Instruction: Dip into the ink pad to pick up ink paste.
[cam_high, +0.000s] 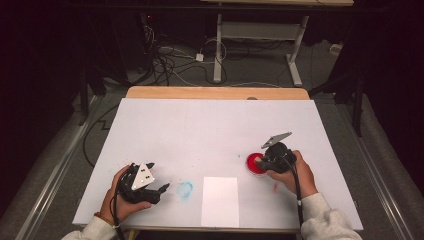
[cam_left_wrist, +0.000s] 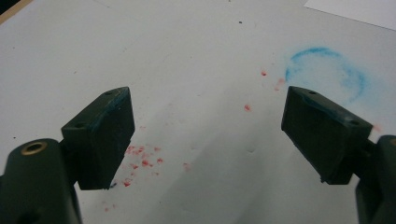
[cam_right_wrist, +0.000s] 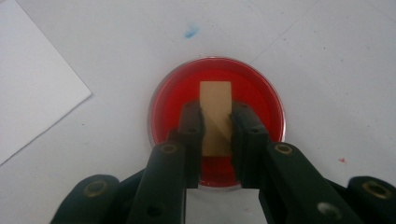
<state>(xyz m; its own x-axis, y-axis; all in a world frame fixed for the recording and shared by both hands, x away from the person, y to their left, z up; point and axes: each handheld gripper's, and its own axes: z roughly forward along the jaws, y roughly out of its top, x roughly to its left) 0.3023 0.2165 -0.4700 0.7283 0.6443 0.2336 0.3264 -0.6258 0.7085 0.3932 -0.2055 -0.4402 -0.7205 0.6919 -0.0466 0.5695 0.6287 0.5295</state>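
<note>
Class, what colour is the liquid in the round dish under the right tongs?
Red; the right gripper view shows it best.

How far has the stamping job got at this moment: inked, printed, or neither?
Done: the right gripper has clamped the tan wooden block and brought it over the red ink dish. In hand: inking; whether the block touches the ink cannot be told. Left: the white paper sheet shows no print. The left gripper rests open near a blue ring smudge, holding nothing.
</note>
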